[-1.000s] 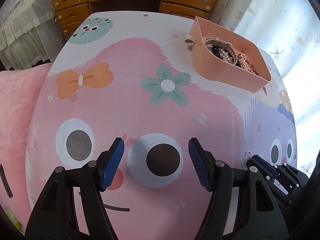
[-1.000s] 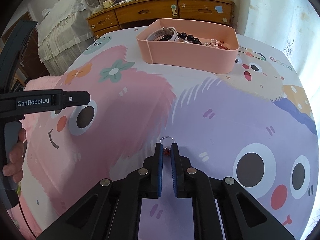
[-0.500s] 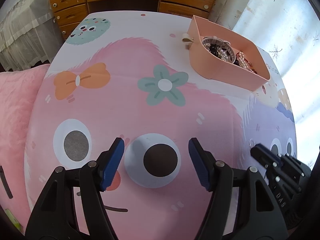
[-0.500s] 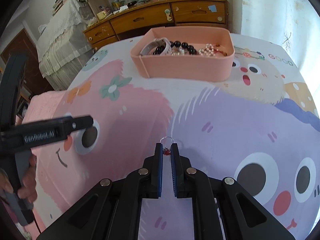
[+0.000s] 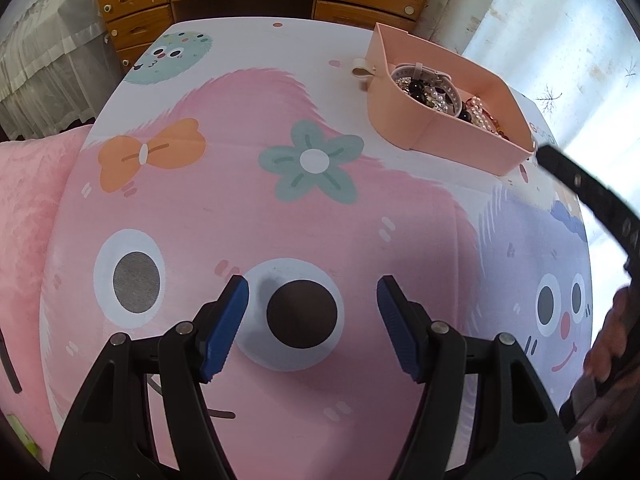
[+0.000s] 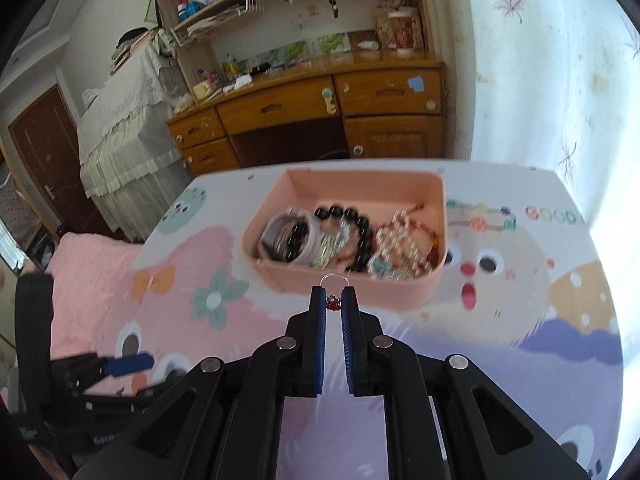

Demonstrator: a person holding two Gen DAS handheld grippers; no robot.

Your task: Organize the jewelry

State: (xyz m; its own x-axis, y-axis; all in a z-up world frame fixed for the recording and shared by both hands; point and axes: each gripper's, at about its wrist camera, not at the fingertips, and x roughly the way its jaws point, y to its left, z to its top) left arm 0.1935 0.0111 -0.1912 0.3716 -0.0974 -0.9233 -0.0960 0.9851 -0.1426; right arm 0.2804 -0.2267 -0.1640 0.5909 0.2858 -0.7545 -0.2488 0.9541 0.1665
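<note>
The right gripper (image 6: 333,300), closed on a red-stoned ring (image 6: 333,303) raised short of the pink tray (image 6: 362,292) at 12 o'clock, risks dropping it onto the cloth (image 6: 460,344) through its slight tip hold, while the left gripper (image 5: 312,300) idles open, empty.

Bright daylight glares through the curtain (image 6: 540,60); right-wrist view motion-blurred, fisheye edges dark and bent.

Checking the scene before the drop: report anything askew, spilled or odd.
One thing: a pale strap end pokes outside the pink plastic tray, resting on the cartoon-print tablecloth. Otherwise the jewelry sits inside, and the right gripper pinches a red-stoned silver ring. The left gripper is open.
</note>
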